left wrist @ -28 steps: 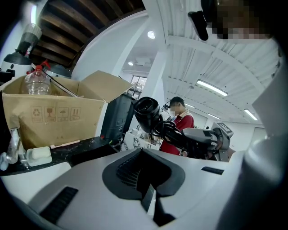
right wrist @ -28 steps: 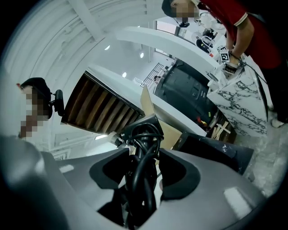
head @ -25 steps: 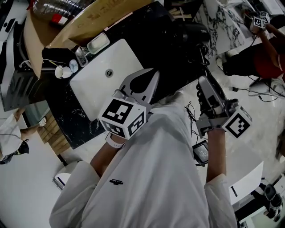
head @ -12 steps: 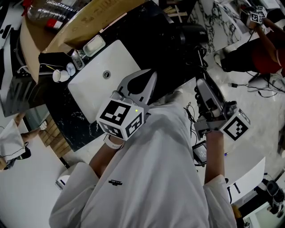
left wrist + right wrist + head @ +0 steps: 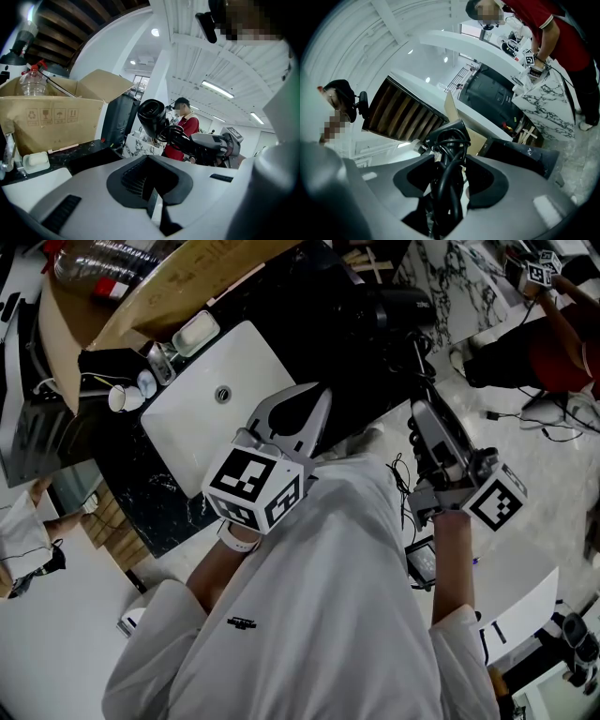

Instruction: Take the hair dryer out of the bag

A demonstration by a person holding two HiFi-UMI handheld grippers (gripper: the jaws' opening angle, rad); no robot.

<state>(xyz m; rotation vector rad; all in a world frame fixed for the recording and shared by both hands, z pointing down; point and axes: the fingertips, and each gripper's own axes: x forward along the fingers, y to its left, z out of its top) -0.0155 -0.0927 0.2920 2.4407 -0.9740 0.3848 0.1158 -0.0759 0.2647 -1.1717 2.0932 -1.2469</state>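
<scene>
Asker: Dryer looks first, please.

Watcher: Black all over. The hair dryer (image 5: 405, 307) has a fat round barrel, and in the left gripper view its open end faces the camera. Its black cord is wound in loops round the handle.

Asker: Where is it?

Watcher: Held up in the air by the right gripper (image 5: 419, 409), whose jaws stand wide and clamp the handle and the cord loops together. From the head view it sits over the right end of the dark counter (image 5: 309, 324), near that counter's edge.

Asker: And the other one?

Watcher: The left gripper (image 5: 319, 395) has its jaws pressed together with nothing in them. It hangs over the counter's near edge, just beside the white sink (image 5: 187, 418), well apart from the dryer.

Asker: What hems it in?

Watcher: A cardboard box (image 5: 178, 282) stands at the back left, beyond the sink. Pale marble floor (image 5: 525, 456) lies open to the right of the counter edge. A person in red (image 5: 553, 362) bends over farther right, well apart from the dryer.
</scene>
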